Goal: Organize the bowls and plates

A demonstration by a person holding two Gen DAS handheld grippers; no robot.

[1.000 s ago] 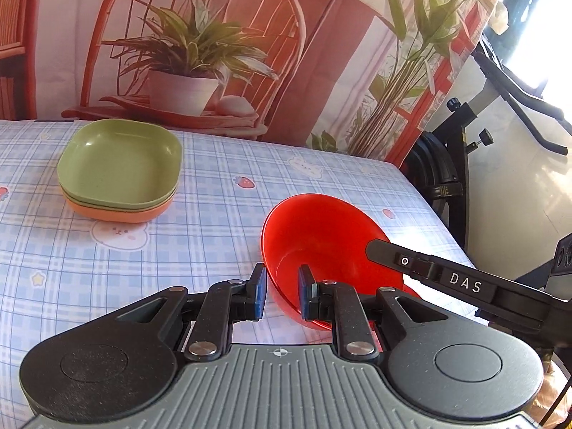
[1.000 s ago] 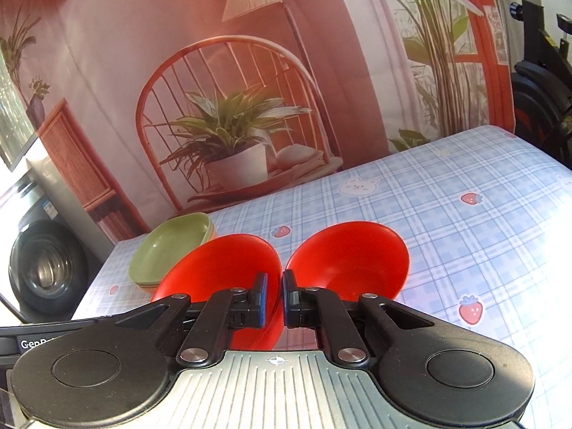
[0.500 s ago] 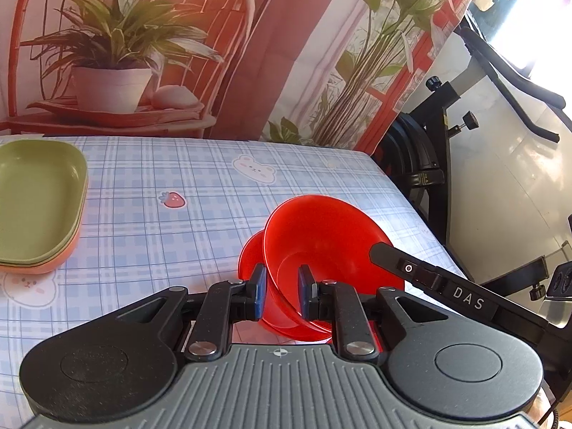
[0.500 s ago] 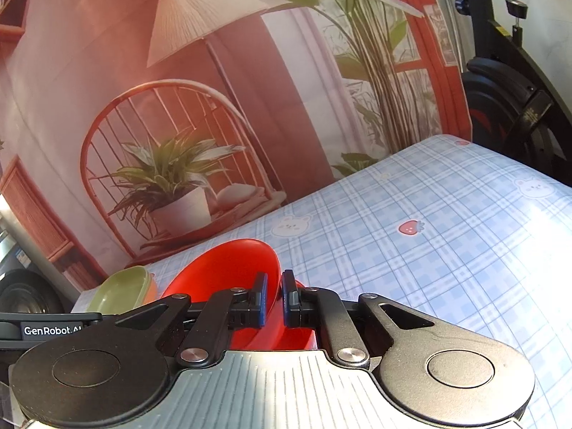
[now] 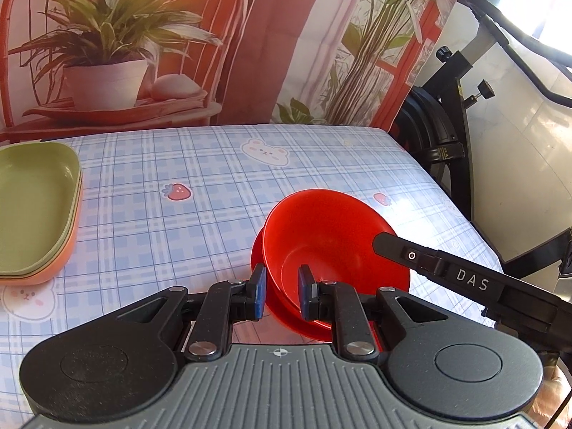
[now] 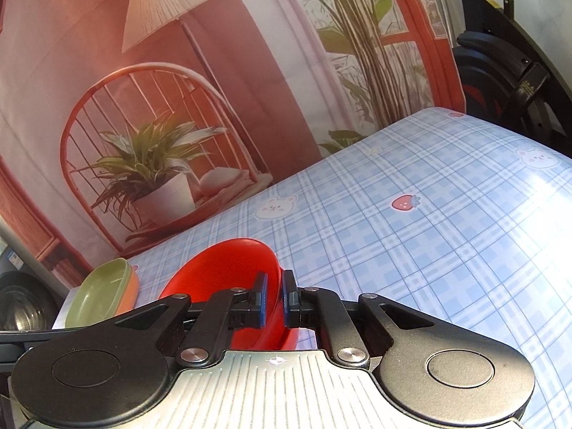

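Two red bowls sit nested on the checked tablecloth (image 5: 178,232). The upper red bowl (image 5: 332,236) rests tilted inside the lower red bowl (image 5: 256,261), whose rim peeks out at the left. My left gripper (image 5: 281,293) is shut on the upper bowl's near rim. My right gripper (image 6: 273,300) is shut on the same upper bowl (image 6: 221,268) at its right rim, with the lower bowl (image 6: 290,338) showing just beneath. The right gripper's body (image 5: 464,279) crosses the bowl's right side in the left wrist view.
A stack of shallow plates (image 5: 35,207), green on orange, lies at the table's left and shows again as the plate stack (image 6: 96,293). An exercise bike (image 5: 447,136) stands past the table's right edge. A printed backdrop hangs behind. A washing machine (image 6: 18,311) is at the far left.
Both grippers carried the red bowl to the right and down. It now sits in the second red bowl, which stood apart a second ago. The plate stack slid toward the left edge of view.
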